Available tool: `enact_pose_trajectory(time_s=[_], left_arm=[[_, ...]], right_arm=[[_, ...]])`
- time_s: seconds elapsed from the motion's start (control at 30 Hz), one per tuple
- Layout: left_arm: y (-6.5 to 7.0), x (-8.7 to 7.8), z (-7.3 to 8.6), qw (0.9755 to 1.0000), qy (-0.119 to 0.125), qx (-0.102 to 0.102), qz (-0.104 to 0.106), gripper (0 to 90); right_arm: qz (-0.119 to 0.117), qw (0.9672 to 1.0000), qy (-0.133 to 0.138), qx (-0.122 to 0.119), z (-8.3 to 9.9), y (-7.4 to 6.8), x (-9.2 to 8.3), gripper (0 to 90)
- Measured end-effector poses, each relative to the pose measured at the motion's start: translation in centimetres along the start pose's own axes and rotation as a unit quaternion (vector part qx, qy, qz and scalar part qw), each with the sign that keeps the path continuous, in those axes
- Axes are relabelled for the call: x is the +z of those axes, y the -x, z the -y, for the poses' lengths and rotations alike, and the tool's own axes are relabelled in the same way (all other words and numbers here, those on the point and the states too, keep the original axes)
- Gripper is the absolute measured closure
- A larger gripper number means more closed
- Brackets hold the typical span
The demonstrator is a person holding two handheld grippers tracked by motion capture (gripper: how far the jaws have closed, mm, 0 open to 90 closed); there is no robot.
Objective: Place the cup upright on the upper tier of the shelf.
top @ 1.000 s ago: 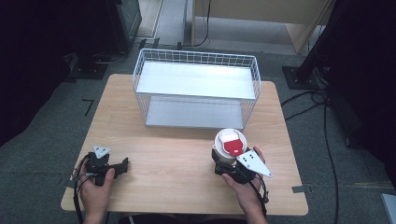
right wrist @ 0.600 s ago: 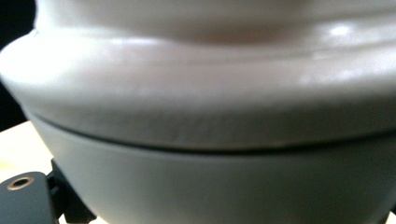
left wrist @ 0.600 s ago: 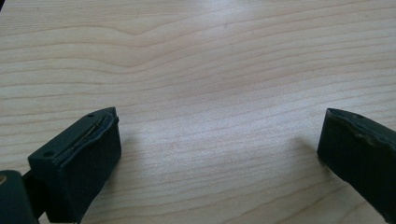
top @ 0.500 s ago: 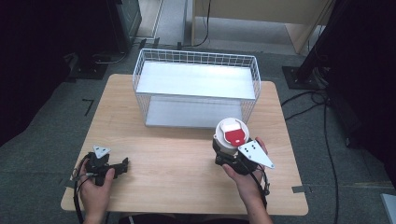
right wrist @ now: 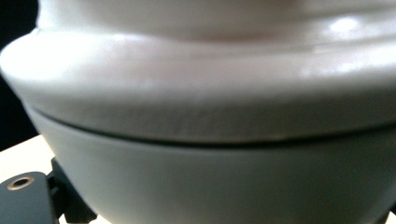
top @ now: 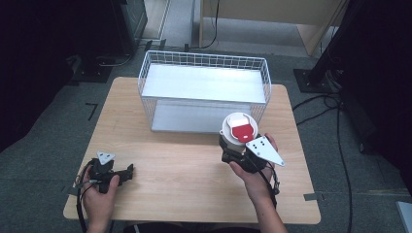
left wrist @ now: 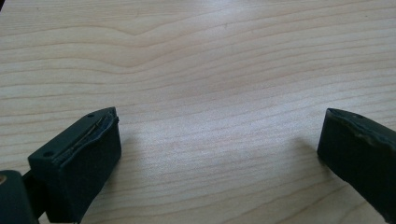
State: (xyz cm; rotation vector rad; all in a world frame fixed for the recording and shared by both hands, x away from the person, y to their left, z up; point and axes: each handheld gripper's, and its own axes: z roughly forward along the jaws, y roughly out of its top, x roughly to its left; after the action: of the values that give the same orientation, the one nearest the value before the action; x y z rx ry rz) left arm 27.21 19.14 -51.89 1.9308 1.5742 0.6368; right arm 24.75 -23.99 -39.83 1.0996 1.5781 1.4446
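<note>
Jaws of the right gripper [top: 232, 154] pinch the white red-lidded container [top: 238, 130] by its lower body, just before the wire basket [top: 145, 77]; rigid and smooth, likely slippery, it needs a grip below the lid flange, while the left gripper [top: 127, 173] rests spread on the table [top: 184, 194].

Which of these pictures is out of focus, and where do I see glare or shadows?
Right gripper view: the white container is very close and blurred, with a glare spot at upper right. Left gripper view: sharp wood grain, with soft shadows beside both jaws. High view: the wire basket floor looks overexposed, and the surroundings are dark.
</note>
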Motion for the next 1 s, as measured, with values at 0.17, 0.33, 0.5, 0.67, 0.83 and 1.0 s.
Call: enact_pose_trajectory(time_s=[0.17, 0.33, 0.5, 0.67, 0.83, 1.0], left_arm=[[0.0, 0.0, 0.0, 1.0, -0.001, 0.0, 0.0, 0.0], [0.0, 0.0, 0.0, 1.0, 0.0, 0.0, 0.0, 0.0], [0.0, 0.0, 0.0, 1.0, 0.0, 0.0, 0.0, 0.0], [0.0, 0.0, 0.0, 1.0, 0.0, 0.0, 0.0, 0.0], [0.0, 0.0, 0.0, 1.0, 0.0, 0.0, 0.0, 0.0], [0.0, 0.0, 0.0, 1.0, 0.0, 0.0, 0.0, 0.0]], right_arm=[[-0.006, 0.9999, 0.008, -0.013, -1.4, -0.3, 0.6, 8.5], [-0.013, 0.9997, 0.014, -0.012, -2.7, -0.6, 1.3, 8.5], [-0.015, 0.9995, 0.024, -0.011, -4.0, -0.7, 2.2, 8.6], [-0.013, 0.9995, 0.029, -0.007, -5.3, -0.5, 3.4, 8.6], [-0.009, 0.9993, 0.037, 0.0, -6.5, 0.0, 4.4, 8.6], [-0.001, 0.999, 0.044, 0.005, -7.8, 0.4, 5.2, 8.6]])
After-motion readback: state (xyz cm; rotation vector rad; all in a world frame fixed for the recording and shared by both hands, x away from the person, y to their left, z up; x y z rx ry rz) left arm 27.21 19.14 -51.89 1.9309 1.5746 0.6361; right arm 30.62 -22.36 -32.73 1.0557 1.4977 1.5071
